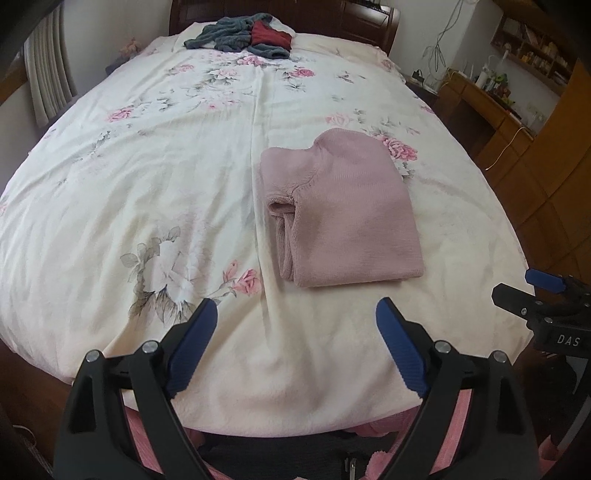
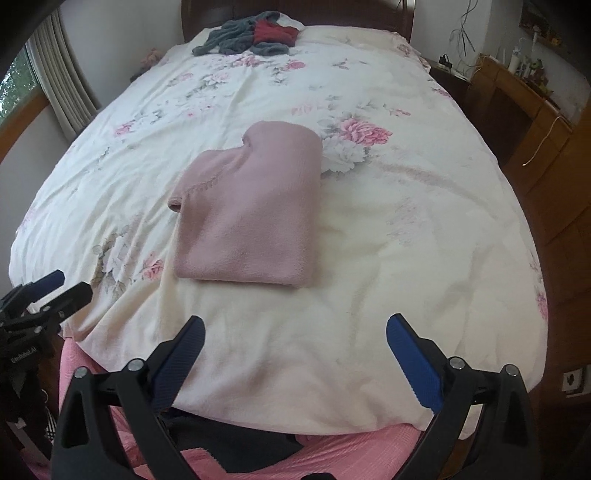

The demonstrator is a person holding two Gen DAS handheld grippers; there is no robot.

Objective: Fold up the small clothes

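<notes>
L gripper (image 1: 295, 314): nearest the lens in left wrist view, blue pads spread wide, nothing btwn them; hangs over near edge of the bed, not touching the cloth.
R gripper (image 2: 294, 330): same in right wrist view, fingers wide apart, empty, above the near edge of the duvet.
Cross-view: R gripper also shows at far right of left wrist view; L gripper at far left of right wrist view. The two are side by side, apart.
Pink sweater (image 1: 341, 212): folded into a neat rectangle w/ one narrower end toward the headboard, flat on the duvet, ahead of both grippers, not touched by either. Folded edge w/ tucked sleeve faces left.
Floral duvet (image 1: 147, 177): cream w/ pink roses, covers the bed, some creases.
Clothes pile (image 1: 240, 37): grey and dark red garments, unfolded, at the far end by the wooden headboard (image 1: 362, 22), well apart from the sweater.
Pink blanket (image 2: 351, 450): below duvet's near edge, under the grippers.
Room: curtain (image 1: 48, 81) at left, wooden desk (image 1: 491, 118) w/ clutter at right.
</notes>
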